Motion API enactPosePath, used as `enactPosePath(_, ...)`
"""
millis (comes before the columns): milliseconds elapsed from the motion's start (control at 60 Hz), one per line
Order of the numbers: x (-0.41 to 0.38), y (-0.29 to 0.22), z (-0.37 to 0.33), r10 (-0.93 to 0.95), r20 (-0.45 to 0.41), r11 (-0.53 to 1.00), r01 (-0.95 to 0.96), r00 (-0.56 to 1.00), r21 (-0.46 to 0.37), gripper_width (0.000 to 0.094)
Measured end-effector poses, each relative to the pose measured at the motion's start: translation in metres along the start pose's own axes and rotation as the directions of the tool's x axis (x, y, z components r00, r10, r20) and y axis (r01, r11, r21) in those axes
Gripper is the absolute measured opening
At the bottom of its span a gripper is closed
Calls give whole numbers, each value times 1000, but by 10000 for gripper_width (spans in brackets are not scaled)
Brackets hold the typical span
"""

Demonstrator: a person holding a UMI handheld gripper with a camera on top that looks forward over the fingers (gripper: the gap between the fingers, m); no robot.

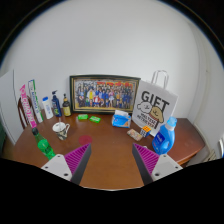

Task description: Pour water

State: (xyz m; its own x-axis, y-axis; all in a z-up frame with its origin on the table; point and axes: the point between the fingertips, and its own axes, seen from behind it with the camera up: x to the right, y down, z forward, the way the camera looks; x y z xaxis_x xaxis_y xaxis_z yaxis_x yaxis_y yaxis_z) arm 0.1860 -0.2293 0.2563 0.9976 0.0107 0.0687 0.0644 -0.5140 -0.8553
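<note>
On the bench (pixel 105 160) stood one framed photo (pixel 104 94), one gift bag (pixel 156 108), one blue jug (pixel 165 137), one white cup (pixel 62 129), one green cup (pixel 45 147) and three bottles (pixel 55 106).

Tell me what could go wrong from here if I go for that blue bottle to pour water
The gripper is open and holds nothing, well short of the blue bottle.
1. The bottle stands close to the white gift bag, so a wide approach might knock the bag over.
2. Any spill could reach the framed photo or the bag.
3. The white cup sits across the wooden table, so carrying water over risks drips.
</note>
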Motion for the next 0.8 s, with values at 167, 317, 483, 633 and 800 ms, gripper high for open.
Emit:
enactPosePath(167, -16, 23, 6, -2, 19, 999, 2, 1000, -37, 854)
enactPosePath(317, -52, 51, 6, 4, 58, 999, -2, 998, -43, 854)
enactPosePath(483, -133, 80, 2, 23, 151, 1000, -20, 988, -18, 854)
enactPosePath(633, -219, 99, 8, 8, 223, 1000, -12, 975, 14, 855)
enactPosePath(800, -290, 100, 40, 31, 236, 996, -49, 971, 73, 860)
